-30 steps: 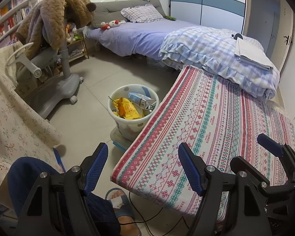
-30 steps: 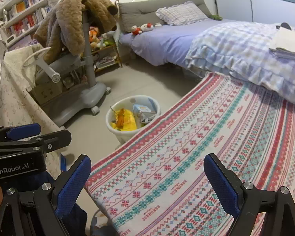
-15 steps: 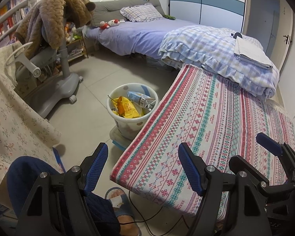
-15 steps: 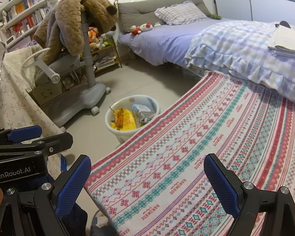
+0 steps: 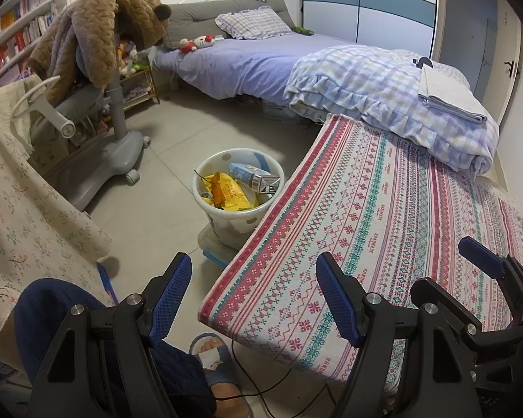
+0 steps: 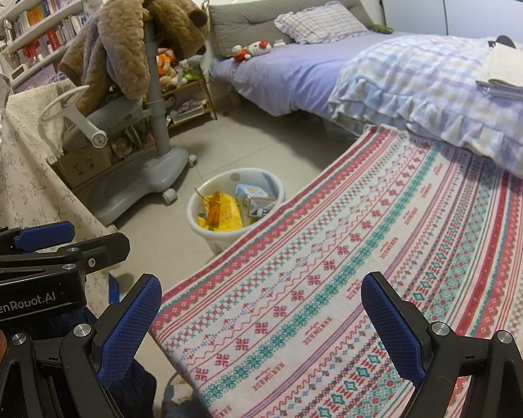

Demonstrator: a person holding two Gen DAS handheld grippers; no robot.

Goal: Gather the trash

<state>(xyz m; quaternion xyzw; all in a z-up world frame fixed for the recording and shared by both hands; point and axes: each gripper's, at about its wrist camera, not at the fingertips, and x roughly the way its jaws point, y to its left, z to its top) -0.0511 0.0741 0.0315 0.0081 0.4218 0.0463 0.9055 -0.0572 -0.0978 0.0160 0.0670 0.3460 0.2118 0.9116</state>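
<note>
your left gripper [image 5: 252, 296] and right gripper [image 6: 261, 331] both hang spread and empty over the patterned cloth [image 5: 383, 209], since the trash [image 5: 226, 191] already sits in the white bin [image 5: 205, 205].

The left gripper [image 5: 252, 296] and right gripper [image 6: 261, 331] share black angular frames with silver screws and blue cross-hatched pads [image 5: 169, 296]. White "GenRobot.AI" lettering [image 6: 21, 303] marks the left one's side. The person wears dark navy trousers [image 5: 52, 313] and a blue slipper [image 5: 223, 358].
</note>
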